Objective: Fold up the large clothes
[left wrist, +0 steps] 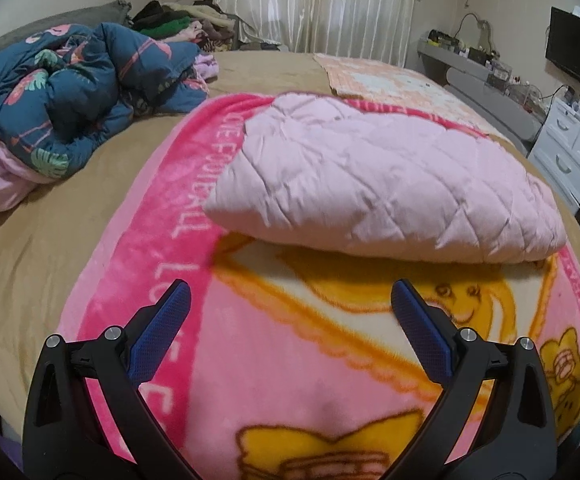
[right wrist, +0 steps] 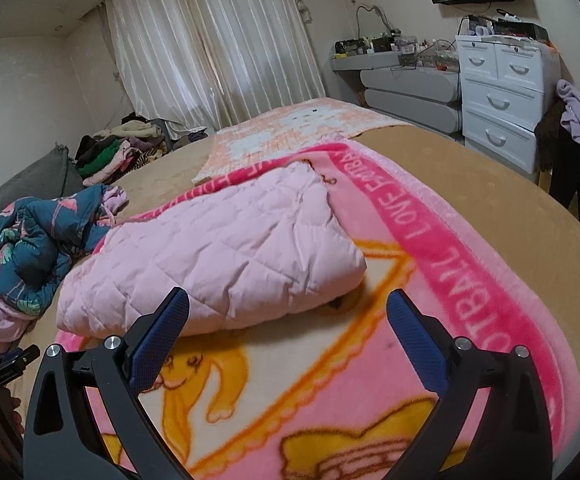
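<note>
Left wrist view: the left hand-held gripper (left wrist: 290, 300) hangs over a pink cartoon blanket (left wrist: 274, 380) with its jaws spread wide and nothing between its blue pads (left wrist: 162, 336). Ahead of it, a pale pink quilted garment (left wrist: 369, 176) lies folded into a thick, roughly rectangular bundle on top of the blanket, which is spread across the tan bed (left wrist: 50, 240). A rumpled navy floral quilt (left wrist: 70, 92) sits well apart at the left, with a pile of clothes (left wrist: 178, 24) beyond it.

Right wrist view: the right hand-held gripper (right wrist: 288, 312) is likewise wide open and empty, poised just in front of the garment's (right wrist: 218, 256) near edge. White drawers (right wrist: 501, 96) stand beyond the bed (right wrist: 509, 184) at the right.
</note>
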Motion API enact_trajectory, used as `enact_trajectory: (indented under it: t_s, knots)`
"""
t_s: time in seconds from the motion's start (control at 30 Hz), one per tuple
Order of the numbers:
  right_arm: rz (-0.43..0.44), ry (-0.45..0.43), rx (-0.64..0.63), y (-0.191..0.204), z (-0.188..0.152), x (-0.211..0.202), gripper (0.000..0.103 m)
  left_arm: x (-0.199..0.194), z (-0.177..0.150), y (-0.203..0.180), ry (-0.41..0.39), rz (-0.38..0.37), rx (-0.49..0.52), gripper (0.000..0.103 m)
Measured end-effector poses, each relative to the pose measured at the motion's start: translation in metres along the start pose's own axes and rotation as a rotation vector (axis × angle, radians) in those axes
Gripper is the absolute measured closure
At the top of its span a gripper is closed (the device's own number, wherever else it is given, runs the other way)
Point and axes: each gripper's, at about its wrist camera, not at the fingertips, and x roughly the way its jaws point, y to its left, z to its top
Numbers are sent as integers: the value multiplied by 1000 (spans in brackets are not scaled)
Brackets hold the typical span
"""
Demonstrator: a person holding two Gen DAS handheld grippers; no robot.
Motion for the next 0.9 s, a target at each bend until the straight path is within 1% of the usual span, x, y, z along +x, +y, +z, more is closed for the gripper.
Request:
enact_trajectory:
  t_s: [0.23,0.4,0.5,0.63,0.73,0.87,0.9]
  knots:
    - [-30,58,41,-6,-21,27,4,23,-12,-12,53,-14,11,9]
    - [-62,97,68,-8,-28,52,4,45,-15,-17,96,-41,-18,9]
    - [-66,116,91,-7,-30,67,4,58,-14,-19,123,-55,-39,9]
    - [-62,144,154,-9,-24,90,4,74,-5,-13,145,-86,-107,9]
    - [-33,171,222,-13,-19,107,4,84,6,-4,148,-122,-186,9]
    - [-12,193,306,-16,-9,129,4,98,20,16,147,-203,-364,9]
    - [-9,204,327,-18,-6,136,4,100,23,18,139,-213,-393,9]
